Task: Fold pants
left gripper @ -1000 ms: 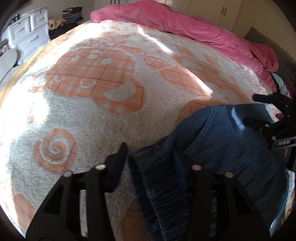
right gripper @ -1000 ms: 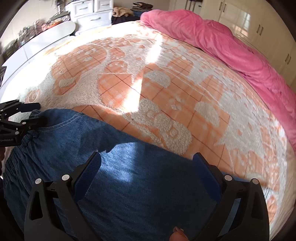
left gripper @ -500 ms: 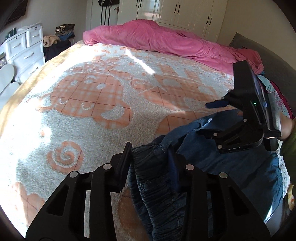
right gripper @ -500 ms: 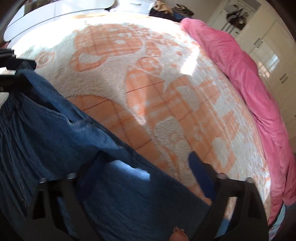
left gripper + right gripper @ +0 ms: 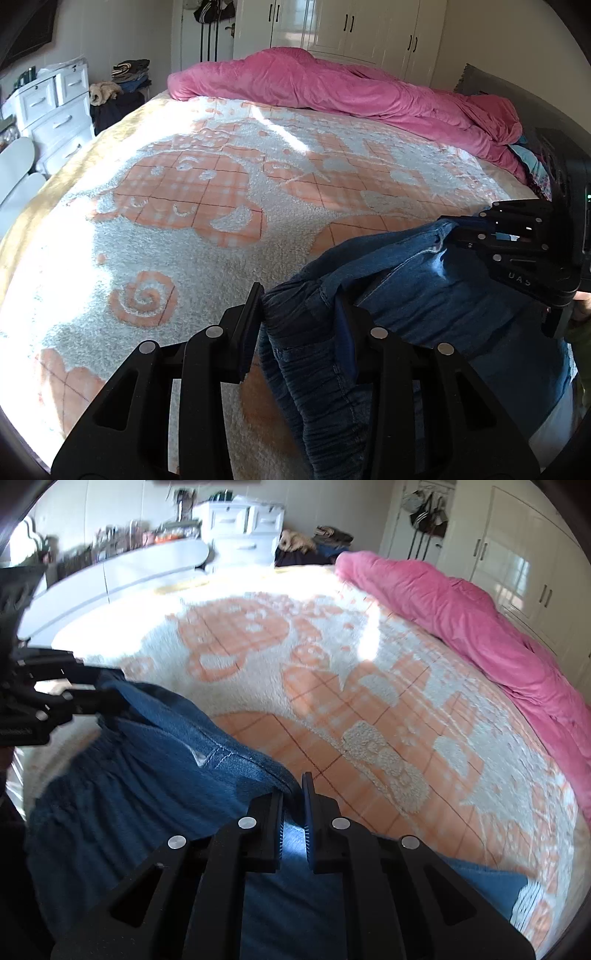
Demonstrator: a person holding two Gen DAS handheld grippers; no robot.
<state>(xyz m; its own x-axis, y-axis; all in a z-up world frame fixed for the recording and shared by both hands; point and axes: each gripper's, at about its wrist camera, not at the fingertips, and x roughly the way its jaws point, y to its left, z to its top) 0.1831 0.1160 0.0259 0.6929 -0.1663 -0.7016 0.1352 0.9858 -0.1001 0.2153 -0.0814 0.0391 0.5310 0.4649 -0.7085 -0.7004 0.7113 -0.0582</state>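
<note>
we are pinching the pants (image 5: 155, 775) in both claws, left claw (image 5: 299, 325) and right claw (image 5: 293, 812); lift evenly, keeping the waistband taut above the bed (image 5: 184, 236).

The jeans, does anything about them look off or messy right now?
Mostly no. The jeans hang bunched between the left gripper and right gripper, waistband gathered and uneven rather than flat. A small pale fleck sits by the seam, which may be a nick or only light. The pink duvet lies heaped along the far edge of the bed.
</note>
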